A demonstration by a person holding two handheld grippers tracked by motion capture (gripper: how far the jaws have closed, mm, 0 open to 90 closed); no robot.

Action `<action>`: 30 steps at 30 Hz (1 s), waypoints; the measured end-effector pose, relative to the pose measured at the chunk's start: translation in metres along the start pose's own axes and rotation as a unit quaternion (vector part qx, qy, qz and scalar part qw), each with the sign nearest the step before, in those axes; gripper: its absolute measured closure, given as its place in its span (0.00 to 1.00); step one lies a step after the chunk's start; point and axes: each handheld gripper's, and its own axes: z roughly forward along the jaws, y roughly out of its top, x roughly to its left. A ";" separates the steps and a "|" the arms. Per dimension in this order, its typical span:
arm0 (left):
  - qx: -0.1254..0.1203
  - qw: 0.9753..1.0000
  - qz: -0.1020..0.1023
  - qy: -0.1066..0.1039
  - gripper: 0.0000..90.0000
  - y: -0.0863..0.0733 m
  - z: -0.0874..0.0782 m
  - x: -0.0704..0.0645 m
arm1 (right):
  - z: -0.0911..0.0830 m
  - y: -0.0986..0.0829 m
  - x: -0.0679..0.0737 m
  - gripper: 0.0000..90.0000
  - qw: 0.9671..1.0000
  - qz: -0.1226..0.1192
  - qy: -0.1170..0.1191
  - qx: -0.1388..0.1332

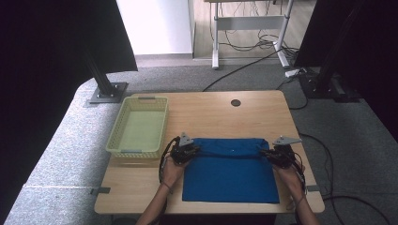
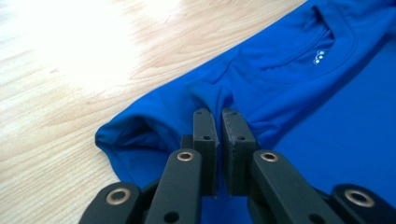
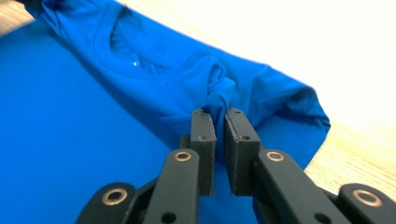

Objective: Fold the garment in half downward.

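A blue t-shirt [image 1: 230, 174] lies flat on the wooden table [image 1: 206, 112], its top part folded toward me. My left gripper [image 1: 184, 153] is shut on a pinch of the shirt's fabric at its left shoulder [image 2: 212, 95]. My right gripper [image 1: 277, 155] is shut on a bunched fold at the right shoulder [image 3: 219, 93]. The neckline with a small white mark [image 2: 318, 57] shows between the two grips. Both folded sleeve ends [image 2: 126, 135] [image 3: 299, 105] rest on the wood.
A pale green plastic basket [image 1: 140, 126] stands on the table's left side, close to my left gripper. A dark round grommet [image 1: 235, 102] sits near the far edge. Bare wood lies beyond the shirt. Cables and stands are on the floor behind.
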 end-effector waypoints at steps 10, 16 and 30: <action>-0.005 1.000 -0.009 -0.029 0.94 -0.017 -0.025 -0.008 | -0.020 -0.011 0.016 0.92 1.000 -0.006 0.022 0.000; 0.023 0.999 0.010 -0.027 0.94 -0.031 -0.021 -0.016 | -0.013 -0.029 0.017 0.92 0.999 0.001 0.028 0.032; 0.033 0.999 0.020 0.014 0.92 -0.018 0.007 -0.002 | 0.012 -0.011 -0.001 0.92 0.999 0.015 0.000 0.037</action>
